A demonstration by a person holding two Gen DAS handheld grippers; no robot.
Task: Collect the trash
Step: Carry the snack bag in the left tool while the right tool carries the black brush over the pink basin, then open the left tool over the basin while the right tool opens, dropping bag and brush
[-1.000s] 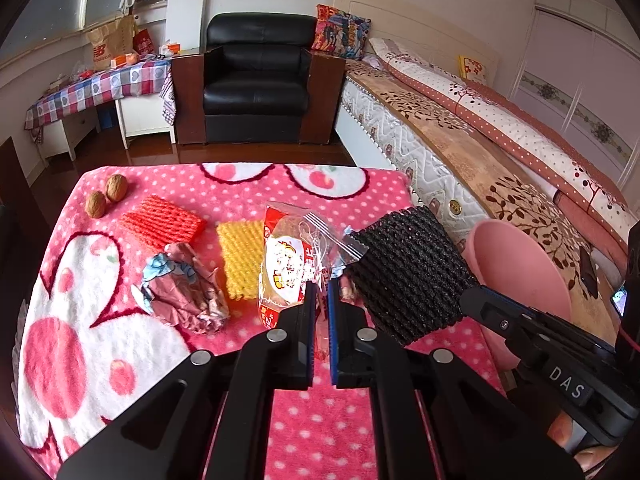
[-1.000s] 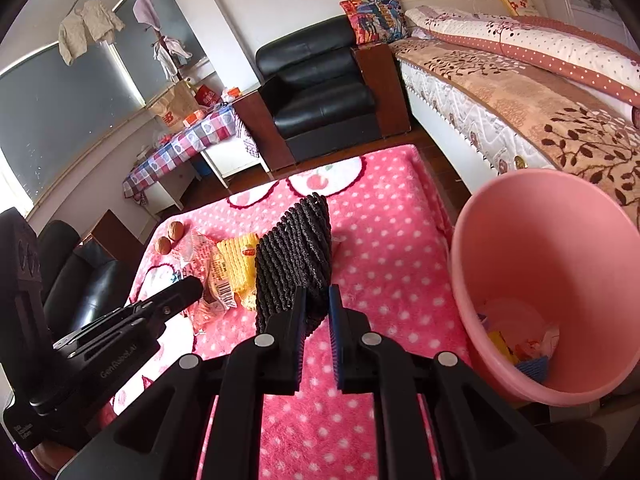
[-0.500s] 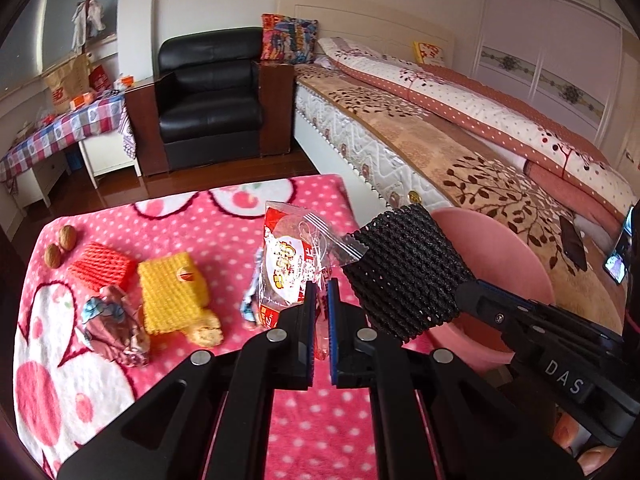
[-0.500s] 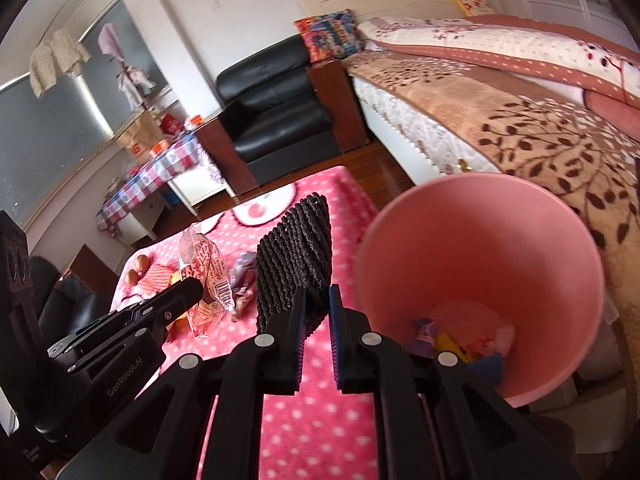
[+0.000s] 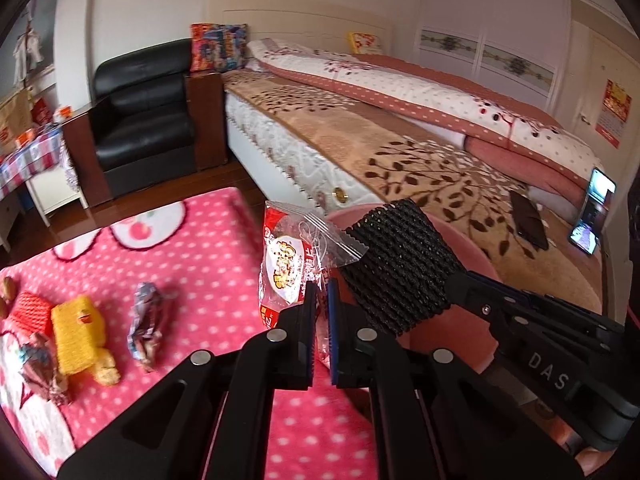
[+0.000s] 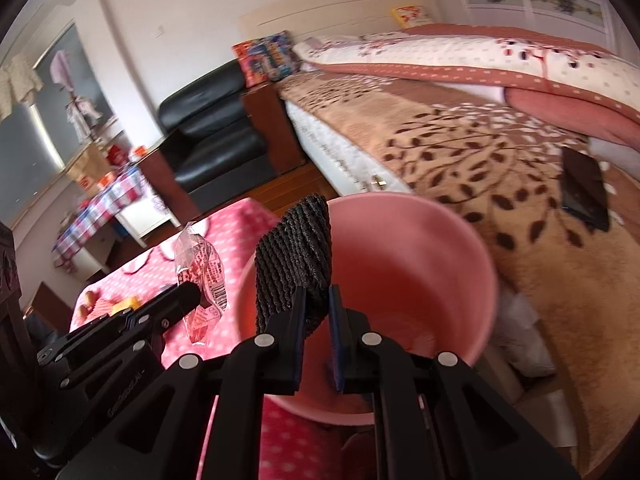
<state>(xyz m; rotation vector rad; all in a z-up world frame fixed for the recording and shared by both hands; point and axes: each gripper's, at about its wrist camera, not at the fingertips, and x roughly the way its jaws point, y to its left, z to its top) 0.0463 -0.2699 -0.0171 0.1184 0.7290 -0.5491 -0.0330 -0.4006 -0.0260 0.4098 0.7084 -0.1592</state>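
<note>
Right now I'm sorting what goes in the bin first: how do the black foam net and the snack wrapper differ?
The black foam net is dark, opaque and ribbed; the snack wrapper is clear plastic with red print. The net is held by the right tool, the wrapper by the left tool. The net hangs over the pink bin; the wrapper hangs beside it, over the pink blanket. Both are lifted off the table, pinched at their lower ends.

Right gripper [image 6: 316,304] clamped on black foam mesh sleeve [image 6: 294,256], held over round pink plastic bin [image 6: 448,256]. Left gripper [image 6: 188,298] pinching red-printed clear plastic wrapper [image 6: 202,276] above pink polka-dot blanket [image 6: 240,220].
</note>
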